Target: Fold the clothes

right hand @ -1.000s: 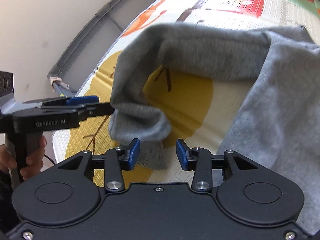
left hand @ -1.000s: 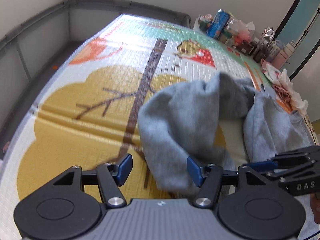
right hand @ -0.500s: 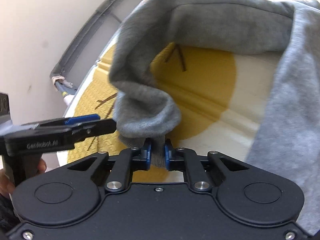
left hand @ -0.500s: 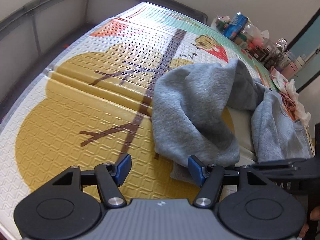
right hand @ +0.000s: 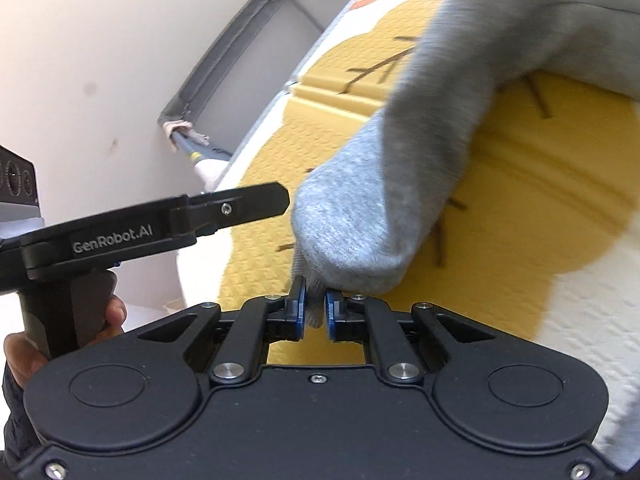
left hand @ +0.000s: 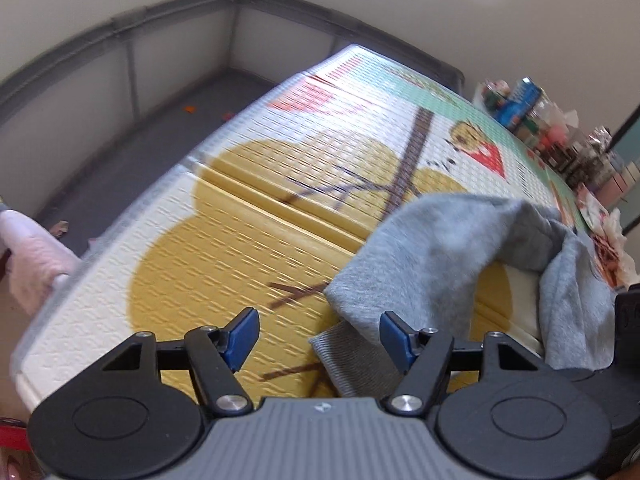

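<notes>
A grey sweatshirt (left hand: 440,256) lies bunched on the play mat (left hand: 224,264), with one sleeve pulled up towards me. Its ribbed cuff (left hand: 352,360) sits between the fingers of my left gripper (left hand: 320,340), which is open and not holding it. My right gripper (right hand: 314,310) is shut on the cuff end of the grey sleeve (right hand: 400,184), which arches up from the mat. The left gripper's black body (right hand: 152,224) shows to the left in the right wrist view, held by a hand.
The mat has yellow tree shapes and ends at an edge on the left (left hand: 80,272). A grey padded playpen wall (left hand: 120,52) runs behind it. Clutter of boxes and toys (left hand: 540,120) stands at the far right.
My right gripper closed on the sleeve cuff and lifted it back towards me. My left gripper stayed open and swung left, so more of the mat shows.
</notes>
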### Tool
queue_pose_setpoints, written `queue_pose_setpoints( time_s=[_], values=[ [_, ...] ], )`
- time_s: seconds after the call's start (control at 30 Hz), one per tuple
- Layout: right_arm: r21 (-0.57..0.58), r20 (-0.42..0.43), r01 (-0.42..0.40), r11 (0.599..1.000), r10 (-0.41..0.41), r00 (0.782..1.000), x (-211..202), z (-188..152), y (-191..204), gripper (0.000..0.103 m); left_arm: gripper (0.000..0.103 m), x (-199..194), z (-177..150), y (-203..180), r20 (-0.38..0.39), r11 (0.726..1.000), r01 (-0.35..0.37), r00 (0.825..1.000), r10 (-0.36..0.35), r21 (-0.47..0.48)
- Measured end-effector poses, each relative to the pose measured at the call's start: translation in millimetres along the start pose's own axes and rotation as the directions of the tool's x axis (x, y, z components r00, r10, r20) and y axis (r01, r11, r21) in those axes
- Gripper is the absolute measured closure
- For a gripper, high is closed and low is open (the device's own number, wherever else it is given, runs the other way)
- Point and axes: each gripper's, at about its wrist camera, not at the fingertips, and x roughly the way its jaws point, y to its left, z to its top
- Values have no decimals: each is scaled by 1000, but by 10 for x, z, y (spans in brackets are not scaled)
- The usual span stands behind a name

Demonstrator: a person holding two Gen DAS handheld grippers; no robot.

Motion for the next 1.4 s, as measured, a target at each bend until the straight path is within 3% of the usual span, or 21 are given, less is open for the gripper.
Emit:
queue_pose_setpoints(
  time_s=[0.27,0.4,0.5,0.63,0.7,0.77,0.97,1.13,1.4],
  values=[
    [-29,-87,-53,998,51,995,304,73,336,90,32,-115,15,264,18,997,-60,998,61,-53],
    [-67,-111,-86,994,78,991,205,51,412,79,32,-99,7,320,12,996,-66,998,67,-66],
    [-130,-106,-101,986,88,991,18,15,450,79,32,-51,-1,294,2,998,-47,999,47,-48],
    [-161,-24,-53,986,50,998,-299,84,385,79,33,76,-28,168,-21,998,-54,998,54,12],
    [-166,21,-25,986,28,999,-456,142,337,79,40,77,-55,74,-5,998,-25,1000,25,64],
    [-165,72,11,986,1,997,-594,250,275,79,40,55,-80,-19,15,994,8,1000,-10,110],
    [-118,213,180,977,-152,965,-850,621,29,82,37,-73,-83,-245,70,978,141,986,-153,152],
    [-73,224,298,952,-275,935,-791,824,-218,83,36,151,-76,-348,8,984,66,998,-69,167],
    [-65,139,354,933,-343,929,-470,815,-442,83,34,452,-143,-163,-71,994,-4,997,12,110]
  ],
)
